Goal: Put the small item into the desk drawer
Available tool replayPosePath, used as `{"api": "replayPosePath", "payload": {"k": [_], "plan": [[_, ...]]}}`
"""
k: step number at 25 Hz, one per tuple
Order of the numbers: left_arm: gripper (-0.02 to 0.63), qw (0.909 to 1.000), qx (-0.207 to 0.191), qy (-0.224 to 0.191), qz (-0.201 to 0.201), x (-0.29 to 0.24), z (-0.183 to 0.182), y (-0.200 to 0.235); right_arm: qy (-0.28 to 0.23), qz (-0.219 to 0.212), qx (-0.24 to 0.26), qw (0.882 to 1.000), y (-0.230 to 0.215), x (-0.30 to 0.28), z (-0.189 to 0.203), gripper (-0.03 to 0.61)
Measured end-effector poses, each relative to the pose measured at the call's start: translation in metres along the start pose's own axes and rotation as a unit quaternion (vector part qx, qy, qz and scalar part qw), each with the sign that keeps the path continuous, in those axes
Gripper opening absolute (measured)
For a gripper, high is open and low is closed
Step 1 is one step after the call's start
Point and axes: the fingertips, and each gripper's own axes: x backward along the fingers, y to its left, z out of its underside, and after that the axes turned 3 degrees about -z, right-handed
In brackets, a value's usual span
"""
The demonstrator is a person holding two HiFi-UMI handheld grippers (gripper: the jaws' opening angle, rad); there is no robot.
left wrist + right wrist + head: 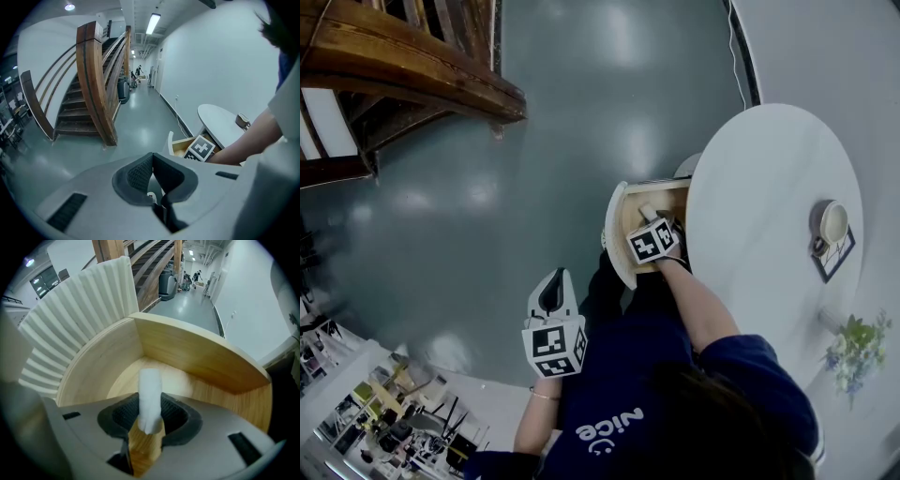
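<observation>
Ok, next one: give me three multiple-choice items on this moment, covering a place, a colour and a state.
1. Where is the right tool? A over the open drawer; B touching the left tool; C under the drawer.
2. What colour is the small item? A red; B white; C black.
3. How do the left tool's jaws stand? A wide apart; B closed on the small item; C together, empty.
1 A: its view looks down into the wooden drawer.
2 B: a white piece sits between its jaws.
3 C: the pads meet with nothing between.

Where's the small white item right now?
In the right gripper view, the small white item sits clamped between the right tongs, inside the open wooden drawer at the round white table's left edge in the head view.
</observation>
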Motion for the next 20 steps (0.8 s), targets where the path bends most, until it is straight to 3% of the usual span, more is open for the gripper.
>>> {"api": "replayPosePath", "payload": {"k": [20], "plan": [[0.005, 0.9998, -0.004, 0.020, -0.003, 0.003, 0.021, 0.008, 0.031, -0.007, 0.005, 0.999, -0.001, -0.024, 0.007, 0.146]]}}
